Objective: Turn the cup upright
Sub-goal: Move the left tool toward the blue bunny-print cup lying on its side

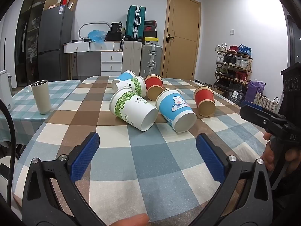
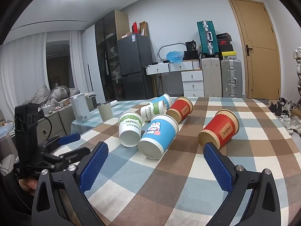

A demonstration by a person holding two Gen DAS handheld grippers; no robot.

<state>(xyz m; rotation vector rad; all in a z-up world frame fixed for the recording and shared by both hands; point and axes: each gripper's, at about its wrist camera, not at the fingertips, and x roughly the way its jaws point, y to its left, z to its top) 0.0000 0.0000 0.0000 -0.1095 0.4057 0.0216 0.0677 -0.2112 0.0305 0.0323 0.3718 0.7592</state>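
Several paper cups lie on their sides on the checked tablecloth [image 1: 150, 160]. Nearest are a white cup with green leaves [image 1: 131, 111], a blue rabbit cup [image 1: 175, 111] and a red cup [image 1: 205, 99]. Behind them lie another white-green cup [image 1: 131, 86], a blue cup [image 1: 124, 77] and a red cup [image 1: 154, 86]. In the right wrist view the rabbit cup [image 2: 160, 133], the white-green cup [image 2: 130, 128] and the red cup [image 2: 220, 128] lie just ahead. My left gripper [image 1: 147, 150] is open and empty, short of the cups. My right gripper [image 2: 156, 158] is open and empty, near the rabbit cup's base.
A grey metal tumbler [image 1: 41, 96] stands upright at the table's left, on a blue checked cloth. The right gripper's body [image 1: 269, 120] shows at the right edge of the left wrist view. A shoe rack [image 1: 233, 66], suitcases and drawers stand beyond the table.
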